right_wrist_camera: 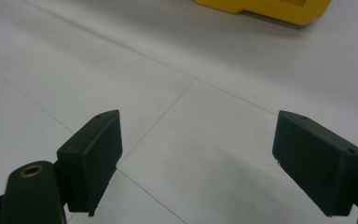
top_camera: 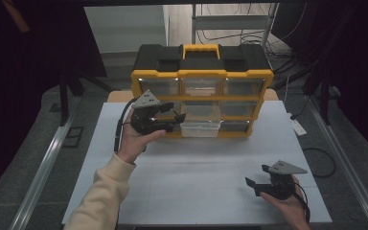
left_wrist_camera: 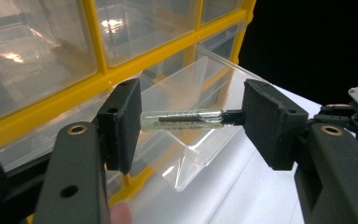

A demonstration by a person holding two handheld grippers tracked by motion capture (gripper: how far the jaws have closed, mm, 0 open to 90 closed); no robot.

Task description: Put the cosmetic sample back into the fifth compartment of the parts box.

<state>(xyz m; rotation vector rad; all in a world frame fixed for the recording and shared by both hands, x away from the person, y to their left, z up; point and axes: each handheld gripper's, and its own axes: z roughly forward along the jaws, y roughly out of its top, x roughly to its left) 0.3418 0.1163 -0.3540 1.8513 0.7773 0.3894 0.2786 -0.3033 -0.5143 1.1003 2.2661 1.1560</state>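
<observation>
- One white table (top_camera: 196, 172) fills most of the high view, with dark curtains to either side and grey floor around it.
- At the table's far edge stands a yellow and black organiser (top_camera: 202, 86), upright, with a yellow handle (top_camera: 201, 49) on top and rows of clear drawers in its front.
- One clear drawer (top_camera: 200, 125) in the bottom row, middle column, is pulled out toward the person; in the left gripper view its open mouth (left_wrist_camera: 200, 112) sits right behind the jaws.
- A cream sleeve (top_camera: 103, 196) comes in from the bottom left, and the left hand (top_camera: 133, 139) holds the left gripper (top_camera: 170, 116) up in front of the organiser's lower left drawers, just beside the pulled-out drawer.
- The right gripper (top_camera: 259, 178) sits low near the table's near right corner, held by the right hand (top_camera: 292, 206), well apart from the organiser; its jaws stand wide with bare table between them.
- The left gripper's pads (left_wrist_camera: 121, 123) are clamped on a small glass vial (left_wrist_camera: 182, 119), held lengthwise between them: one end is against the left pad, the dark cap end against the right pad, above the open drawer.
</observation>
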